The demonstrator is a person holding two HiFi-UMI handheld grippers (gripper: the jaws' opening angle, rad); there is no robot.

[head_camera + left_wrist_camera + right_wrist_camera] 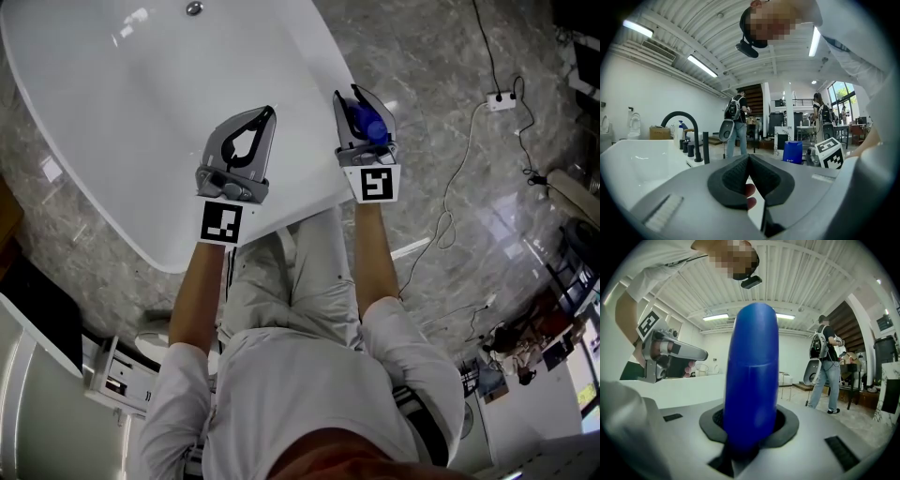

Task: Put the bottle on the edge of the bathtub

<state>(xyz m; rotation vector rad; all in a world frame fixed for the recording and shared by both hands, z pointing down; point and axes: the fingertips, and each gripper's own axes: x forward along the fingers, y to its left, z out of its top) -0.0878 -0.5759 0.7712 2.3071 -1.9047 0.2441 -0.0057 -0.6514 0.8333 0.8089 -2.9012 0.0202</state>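
Bottle (752, 371): one, blue, upright between the pads of the right gripper (359, 103), which are clamped on its lower body. The head view shows it at the bathtub's near right rim, over the edge line. Whether its base touches the rim cannot be told.

Bathtub (141, 112): one, white, oval. Its rim curves from the far right round to the near side in front of the person. One drain (194, 7) sits at the far end of the basin. One black arched tap (697, 145) stands on the rim, seen in the left gripper view.

Left gripper (269, 112): over the basin just inside the near rim, well clear of the bottle. Jaws closed tip to tip with nothing between them.

Room: grey marble floor (422, 56) lies open to the right of the tub. One white power strip (502, 99) and its cable (459, 178) lie there, well apart from the rim.

Beyond the tub in the left gripper view: one blue bin (792, 151) and two people standing far back.
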